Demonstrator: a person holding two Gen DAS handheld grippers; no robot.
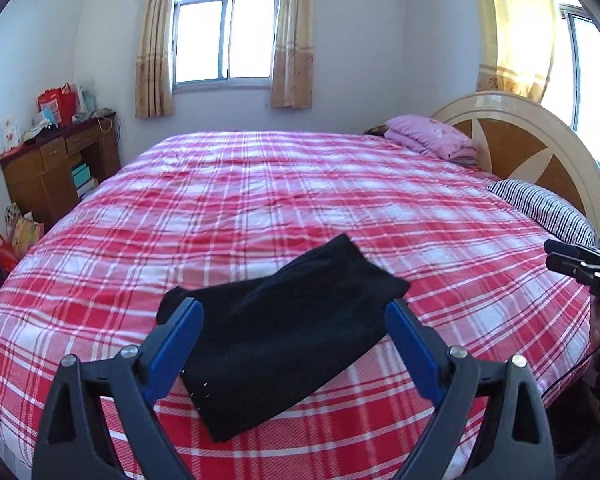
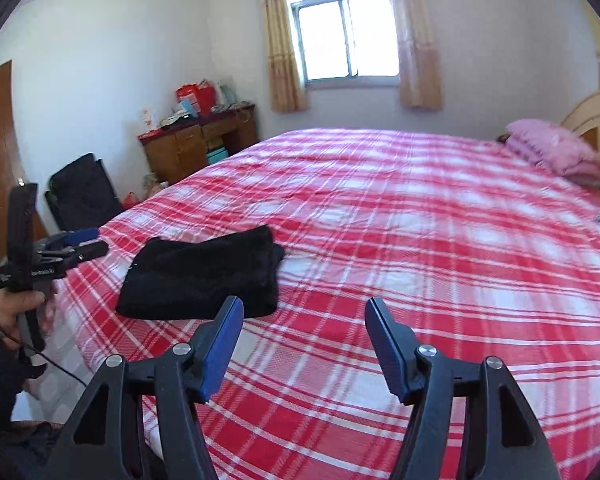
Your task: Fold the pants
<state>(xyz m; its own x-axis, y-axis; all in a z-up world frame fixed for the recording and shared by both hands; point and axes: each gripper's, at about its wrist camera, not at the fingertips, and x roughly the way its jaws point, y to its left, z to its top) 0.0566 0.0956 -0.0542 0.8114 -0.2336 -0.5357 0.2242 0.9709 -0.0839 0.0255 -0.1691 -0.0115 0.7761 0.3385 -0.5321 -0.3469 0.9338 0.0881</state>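
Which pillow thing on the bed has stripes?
The striped pillow nearest the wooden headboard. The other bundle, the pink folded quilt, is plain pink, farther back.

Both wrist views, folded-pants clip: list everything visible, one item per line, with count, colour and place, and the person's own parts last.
pants: one, black, folded into a compact bundle, near edge of bed
bedspread: one, red and white plaid, covering the bed
pink quilt: one, folded, far corner by headboard
striped pillow: one, dark and white stripes, by headboard
headboard: one, cream and brown, curved
desk: one, brown wood, cluttered, by far wall
red bags: red, on desk; count unclear
window: one, beige curtains, far wall
black case: one, on floor beside bed
left gripper: open, blue pads, above pants
right gripper: open, blue pads, above bedspread
left hand: on the left gripper's handle
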